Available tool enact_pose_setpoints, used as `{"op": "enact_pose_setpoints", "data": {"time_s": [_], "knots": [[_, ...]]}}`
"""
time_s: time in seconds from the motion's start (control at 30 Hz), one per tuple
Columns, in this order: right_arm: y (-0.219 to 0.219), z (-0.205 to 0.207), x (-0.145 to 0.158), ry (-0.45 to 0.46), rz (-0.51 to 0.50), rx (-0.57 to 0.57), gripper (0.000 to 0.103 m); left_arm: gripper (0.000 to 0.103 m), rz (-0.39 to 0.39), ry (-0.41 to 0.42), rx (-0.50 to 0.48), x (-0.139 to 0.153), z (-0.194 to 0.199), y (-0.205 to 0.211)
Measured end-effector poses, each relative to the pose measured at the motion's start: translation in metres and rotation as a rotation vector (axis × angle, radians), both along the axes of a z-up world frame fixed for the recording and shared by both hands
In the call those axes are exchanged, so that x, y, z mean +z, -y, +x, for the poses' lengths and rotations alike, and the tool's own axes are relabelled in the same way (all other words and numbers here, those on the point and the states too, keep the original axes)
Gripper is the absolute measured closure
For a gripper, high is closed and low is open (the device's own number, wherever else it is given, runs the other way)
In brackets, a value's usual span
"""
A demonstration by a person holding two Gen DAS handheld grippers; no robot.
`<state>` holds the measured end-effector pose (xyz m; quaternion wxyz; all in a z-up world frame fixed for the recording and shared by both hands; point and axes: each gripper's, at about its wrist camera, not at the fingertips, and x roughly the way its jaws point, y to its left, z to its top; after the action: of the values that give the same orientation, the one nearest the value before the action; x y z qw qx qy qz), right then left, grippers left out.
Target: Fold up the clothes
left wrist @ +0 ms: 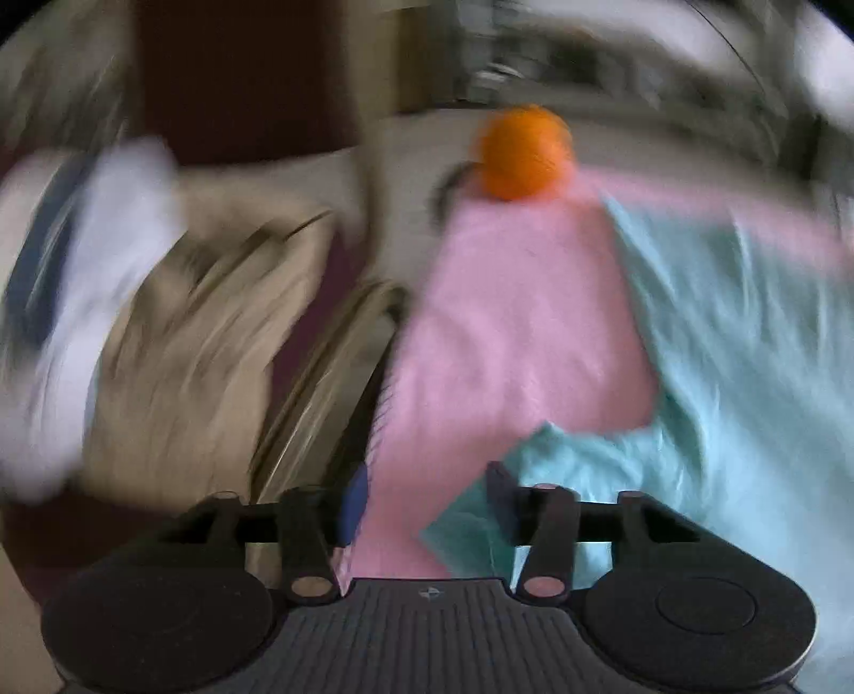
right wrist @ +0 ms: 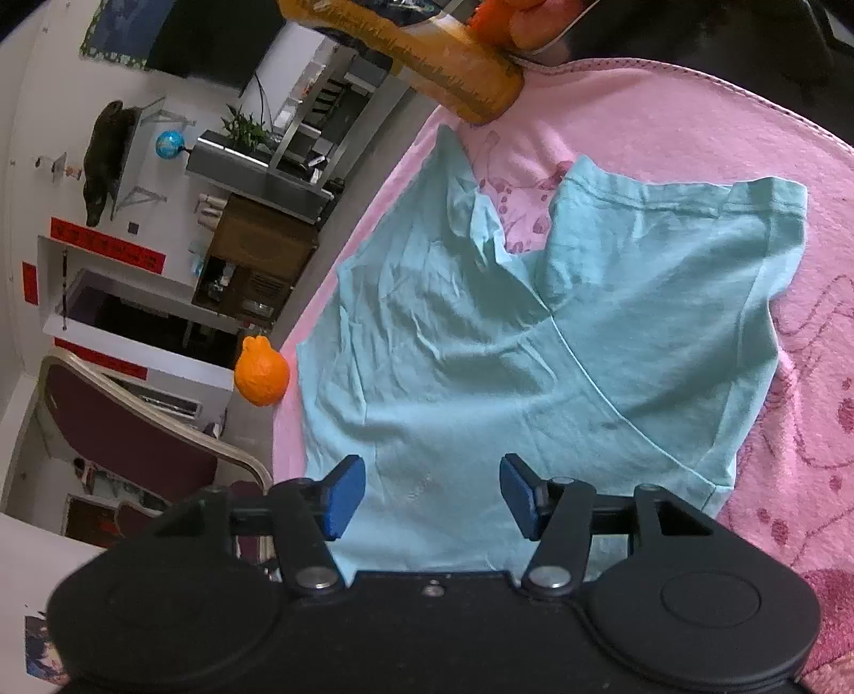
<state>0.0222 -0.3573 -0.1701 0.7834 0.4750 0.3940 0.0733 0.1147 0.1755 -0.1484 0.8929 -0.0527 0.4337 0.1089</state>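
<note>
A: Left wrist view, heavily blurred. Far left, a pile of pale and beige cloth [left wrist: 176, 341], nothing more readable there. Moving right, a curved chair frame [left wrist: 320, 373], then the pink cloth [left wrist: 507, 320] covering the desk.

B: And the orange?

A: The orange fruit [left wrist: 526, 152] sits at the far edge of the pink cloth. Right of it, the teal shirt [left wrist: 747, 347] lies spread on the pink cloth, one corner reaching in beside the left gripper [left wrist: 427, 504].

B: State of its fingers?

A: Apart. Only pink cloth shows in the gap; the teal corner sits just by the right-side finger. Whether it touches, cannot tell through the blur.

B: Right wrist view?

A: Sharp. Left side: a dark red chair [right wrist: 133, 422], and shelving further back. The orange fruit [right wrist: 262, 376] is at the pink cloth's [right wrist: 694, 117] edge, just beside the teal shirt [right wrist: 534, 347]. The shirt lies flat but creased, a sleeve at upper right. At top, a hand [right wrist: 539, 21] on an orange gripper body [right wrist: 453, 69].

B: Right gripper?

A: Right gripper [right wrist: 427, 494] hovers over the shirt's near hem, blue fingers [right wrist: 341, 496] spread, clamping nothing.
</note>
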Motion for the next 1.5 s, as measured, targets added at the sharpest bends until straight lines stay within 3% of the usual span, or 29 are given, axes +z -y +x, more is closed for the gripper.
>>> {"op": "enact_pose_setpoints", "data": {"time_s": [0.1,0.17,0.2,0.37,0.43,0.73,1.0,1.07,1.23,1.4,1.5], "knots": [[0.002,-0.001,0.0,0.007,0.017,-0.002,0.048,0.053,-0.262,0.003,0.126,0.006,-0.024,-0.039],[0.002,-0.002,0.0,0.014,0.034,-0.004,0.048,0.053,-0.359,-0.035,0.136,0.002,-0.037,-0.044],[0.003,-0.002,0.0,0.017,0.043,-0.006,0.048,0.053,-0.363,-0.059,0.122,-0.001,-0.039,-0.039],[0.002,-0.003,0.001,0.022,0.052,-0.009,0.048,0.056,-0.304,-0.17,0.058,-0.02,-0.02,-0.019],[0.003,-0.004,0.002,0.022,0.049,-0.011,0.048,0.06,-0.281,-0.202,0.08,-0.03,-0.009,-0.019],[0.006,-0.004,-0.001,0.014,0.059,-0.026,0.048,0.07,-0.179,-0.174,0.153,-0.034,0.007,-0.023],[0.005,-0.002,-0.002,0.001,0.05,-0.025,0.048,0.069,-0.185,-0.146,0.099,-0.035,0.02,-0.017],[0.005,-0.002,-0.003,-0.003,0.046,-0.027,0.048,0.103,-0.196,-0.132,0.075,-0.033,0.018,-0.014],[0.005,-0.002,-0.004,-0.012,0.035,-0.029,0.048,0.103,-0.17,-0.026,0.057,-0.013,-0.001,-0.005],[0.008,-0.004,-0.004,-0.013,0.043,-0.038,0.048,0.103,-0.104,0.032,0.171,0.008,-0.042,-0.005],[0.008,-0.005,-0.004,-0.017,0.049,-0.035,0.048,0.102,-0.133,-0.099,0.291,-0.009,-0.05,-0.018]]}}
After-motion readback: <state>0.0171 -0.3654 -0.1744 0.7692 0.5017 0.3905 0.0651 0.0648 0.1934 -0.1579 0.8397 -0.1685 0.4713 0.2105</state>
